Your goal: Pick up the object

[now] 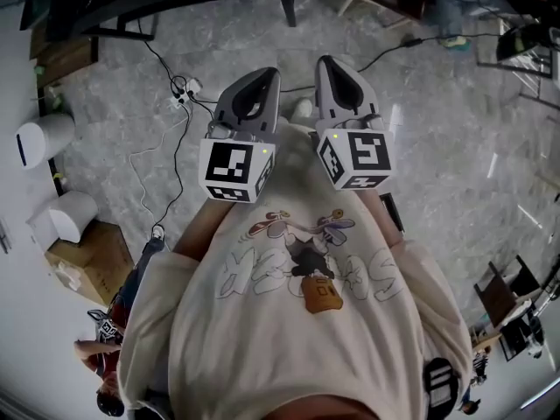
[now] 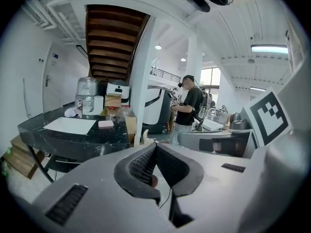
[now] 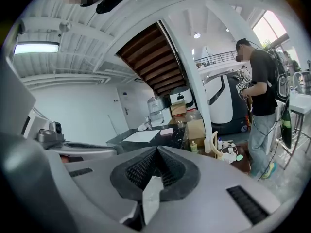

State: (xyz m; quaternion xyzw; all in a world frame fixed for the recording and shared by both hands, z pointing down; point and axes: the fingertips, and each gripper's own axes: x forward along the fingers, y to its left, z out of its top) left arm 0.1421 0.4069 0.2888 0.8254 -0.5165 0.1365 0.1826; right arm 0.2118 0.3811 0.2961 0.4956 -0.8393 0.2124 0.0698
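Seen from the head, a person holds two grey grippers out in front of the chest, over a grey marble floor (image 1: 437,147).

The left gripper (image 1: 265,75) points forward and slightly down. Its ribbed black pads are pressed together, with nothing between them. The right gripper (image 1: 329,61), just beside it, is also closed and empty.

No object is within reach of either gripper. The likeliest target – a judgement only – is a small pink block (image 2: 106,124) lying flat on a black table (image 2: 48,136). It sits near the table's right edge, just right of a white sheet (image 2: 70,125). Its long side seems to run across the left gripper view.

The table is well ahead of the closed tips and off to their left, so both hands would have to travel forward and leftward. The left gripper is on the table's side and is probably the nearer one.

Writing: each gripper's cube carries black-and-white square markers. The person's cream shirt (image 1: 262,339) has a cartoon print with what looks like "01" – its large pale letters are too distorted to read. No brand names are legible.
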